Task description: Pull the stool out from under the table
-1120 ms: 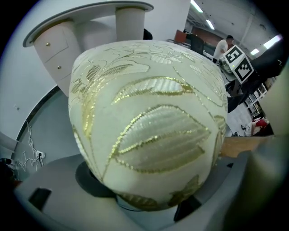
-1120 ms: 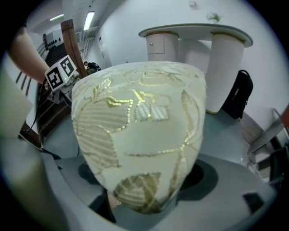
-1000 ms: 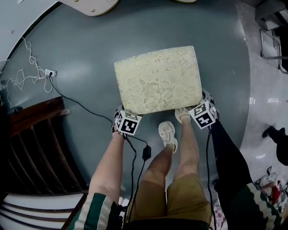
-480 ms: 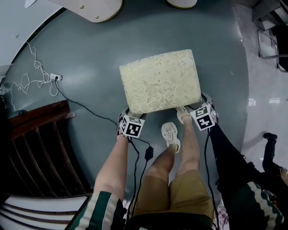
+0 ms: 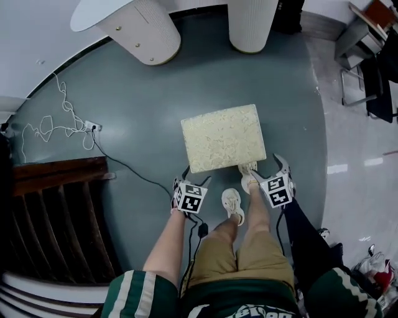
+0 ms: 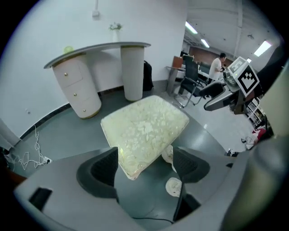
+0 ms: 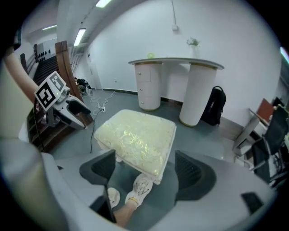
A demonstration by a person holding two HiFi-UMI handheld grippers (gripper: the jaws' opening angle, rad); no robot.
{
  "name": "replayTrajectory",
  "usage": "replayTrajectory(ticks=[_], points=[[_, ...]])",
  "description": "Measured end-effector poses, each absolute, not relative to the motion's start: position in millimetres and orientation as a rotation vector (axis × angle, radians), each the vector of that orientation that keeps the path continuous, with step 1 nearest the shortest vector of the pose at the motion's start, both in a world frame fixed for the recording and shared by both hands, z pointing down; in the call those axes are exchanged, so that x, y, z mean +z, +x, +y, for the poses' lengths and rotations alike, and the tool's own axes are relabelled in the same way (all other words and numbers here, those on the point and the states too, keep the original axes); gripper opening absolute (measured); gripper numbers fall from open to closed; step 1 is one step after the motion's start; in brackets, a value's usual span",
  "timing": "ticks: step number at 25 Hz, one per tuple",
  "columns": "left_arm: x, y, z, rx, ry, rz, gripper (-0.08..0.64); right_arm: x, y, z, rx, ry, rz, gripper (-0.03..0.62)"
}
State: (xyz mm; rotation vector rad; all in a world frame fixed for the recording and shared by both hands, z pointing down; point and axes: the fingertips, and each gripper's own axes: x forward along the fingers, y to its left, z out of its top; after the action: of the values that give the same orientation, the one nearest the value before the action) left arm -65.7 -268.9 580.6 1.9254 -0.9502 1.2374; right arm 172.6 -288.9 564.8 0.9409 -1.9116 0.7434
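Evidently done, I judge: cream floral-upholstered rectangular stool (image 5: 222,136) clear of white pedestal table (image 5: 140,31); my left gripper (image 5: 196,177) and right gripper (image 5: 266,168) gape empty.

The stool (image 5: 222,136) is a low rectangular seat with a padded top in pale cream fabric with a leafy floral pattern. It stands upright on the grey-green floor (image 5: 143,118), its long sides turned slightly anticlockwise. It is fully out in the open, well apart from the white curved tabletop (image 5: 99,15), whose drawer pedestal (image 5: 144,38) lies at its 11 o'clock and round column (image 5: 252,25) at 12 o'clock.
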Motion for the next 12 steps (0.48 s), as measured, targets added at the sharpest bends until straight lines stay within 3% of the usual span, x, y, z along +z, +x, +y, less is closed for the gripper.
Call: replayTrajectory(ticks=[5, 9, 12], points=[[433, -42, -332, 1.062, 2.052, -1.106, 0.382, 449, 169, -337, 0.732, 1.069, -1.996, 0.456], [260, -48, -377, 0.925, 2.124, -1.227, 0.382, 290, 147, -385, 0.669, 1.131, -2.078, 0.46], [179, -46, -399, 0.849, 2.136, -1.294, 0.382, 207, 140, -411, 0.636, 1.171, -2.148, 0.462]])
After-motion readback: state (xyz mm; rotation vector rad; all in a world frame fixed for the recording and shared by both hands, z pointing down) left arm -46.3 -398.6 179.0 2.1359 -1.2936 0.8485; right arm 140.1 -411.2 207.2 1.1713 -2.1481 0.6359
